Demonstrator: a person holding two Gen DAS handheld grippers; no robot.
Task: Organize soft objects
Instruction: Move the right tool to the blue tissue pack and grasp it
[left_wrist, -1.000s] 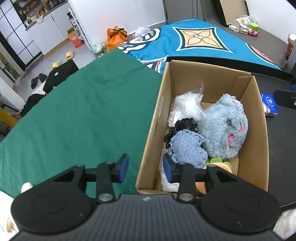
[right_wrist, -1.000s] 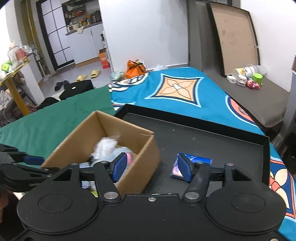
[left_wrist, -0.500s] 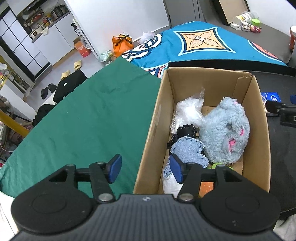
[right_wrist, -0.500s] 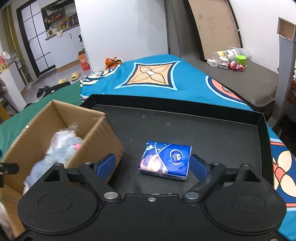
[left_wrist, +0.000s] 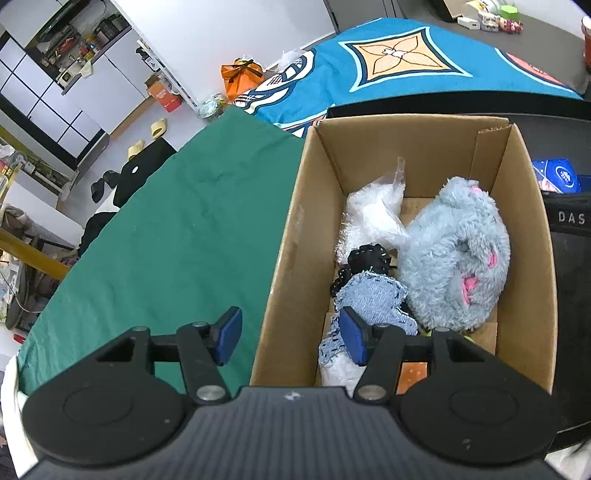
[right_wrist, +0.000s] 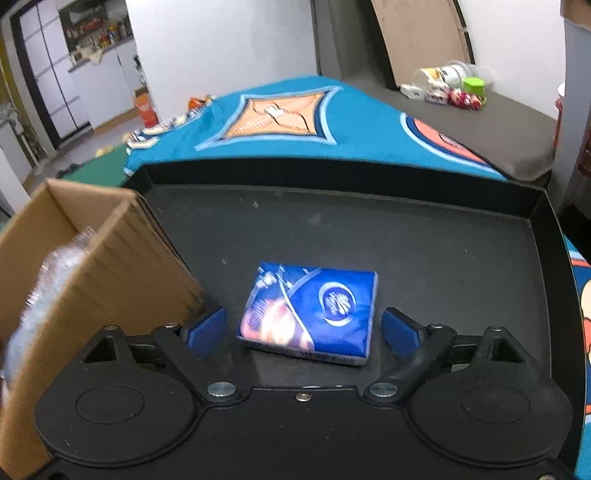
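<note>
Change since earlier frame: right gripper (right_wrist: 303, 332) has descended, jaws just opening, tissue pack (right_wrist: 310, 314) between them, untouched.
Left gripper (left_wrist: 288, 334): half open, empty, straddling cardboard box (left_wrist: 280, 258) wall.
Pack location: right of box.
Technique: centre, lower, close gently.

Only legible txt: white "DAS" on black object (left_wrist: 570, 218) at right edge, past cardboard box (left_wrist: 532, 236).

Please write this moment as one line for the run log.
right gripper: open, jaws just widened around tissue pack, no contact | left gripper: open, straddling cardboard box wall
</note>
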